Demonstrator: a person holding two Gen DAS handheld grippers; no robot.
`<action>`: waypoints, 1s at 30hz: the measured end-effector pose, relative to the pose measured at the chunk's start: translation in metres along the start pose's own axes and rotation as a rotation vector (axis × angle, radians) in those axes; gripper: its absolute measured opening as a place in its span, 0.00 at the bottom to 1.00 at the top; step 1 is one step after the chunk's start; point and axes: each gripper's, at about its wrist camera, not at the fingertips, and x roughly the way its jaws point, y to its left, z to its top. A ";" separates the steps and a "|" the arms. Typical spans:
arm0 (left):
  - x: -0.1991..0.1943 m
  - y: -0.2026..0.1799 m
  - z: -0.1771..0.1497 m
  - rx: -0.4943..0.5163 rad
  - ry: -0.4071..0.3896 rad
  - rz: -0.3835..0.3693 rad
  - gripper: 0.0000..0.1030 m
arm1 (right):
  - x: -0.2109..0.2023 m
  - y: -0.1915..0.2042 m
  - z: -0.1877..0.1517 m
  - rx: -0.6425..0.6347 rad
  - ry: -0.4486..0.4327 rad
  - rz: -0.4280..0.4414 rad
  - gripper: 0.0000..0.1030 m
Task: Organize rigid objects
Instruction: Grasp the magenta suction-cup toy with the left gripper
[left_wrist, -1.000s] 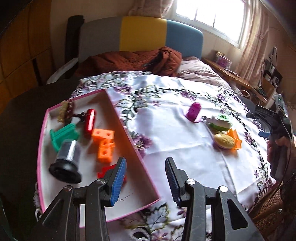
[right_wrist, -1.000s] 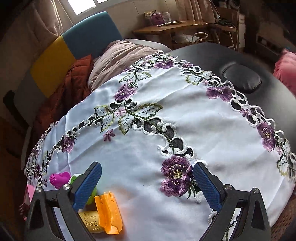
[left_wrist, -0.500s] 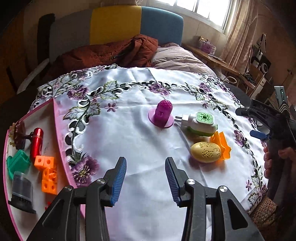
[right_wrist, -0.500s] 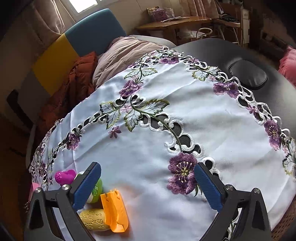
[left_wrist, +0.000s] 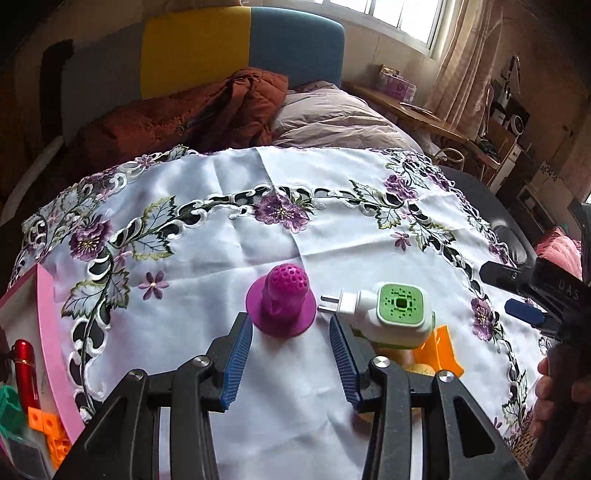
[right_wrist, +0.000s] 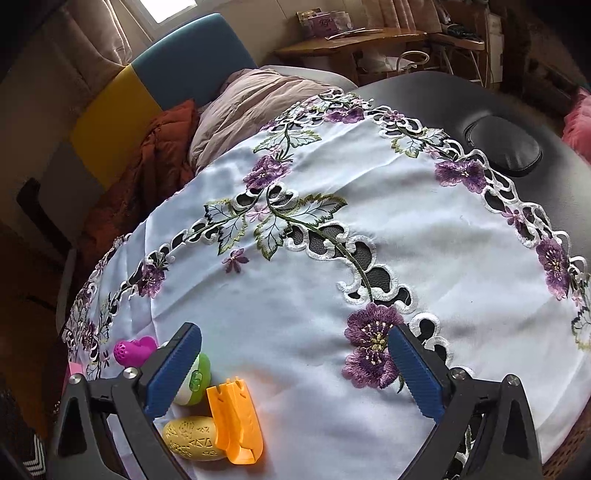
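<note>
Tablecloth (left_wrist: 229, 258): four loose toys (left_wrist: 282, 302)

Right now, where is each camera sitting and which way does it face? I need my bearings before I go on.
Left wrist: on the left gripper, angled down over the tablecloth at the purple toy; its own open jaws show, plus the right gripper and hand.
Right wrist: on the right gripper, angled down over the cloth; its own open jaws show.
Shared: purple toy, green plug-in device, orange piece, yellow egg.
</note>
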 end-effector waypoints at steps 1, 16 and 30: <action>0.004 -0.002 0.003 0.003 -0.001 0.007 0.43 | 0.000 0.000 0.000 -0.001 0.001 0.003 0.99; 0.028 0.010 0.008 -0.032 -0.002 0.013 0.30 | 0.004 0.003 0.000 -0.013 0.009 0.011 0.99; -0.046 0.009 -0.082 -0.020 0.001 -0.036 0.30 | 0.011 0.016 -0.008 -0.104 0.043 0.009 0.99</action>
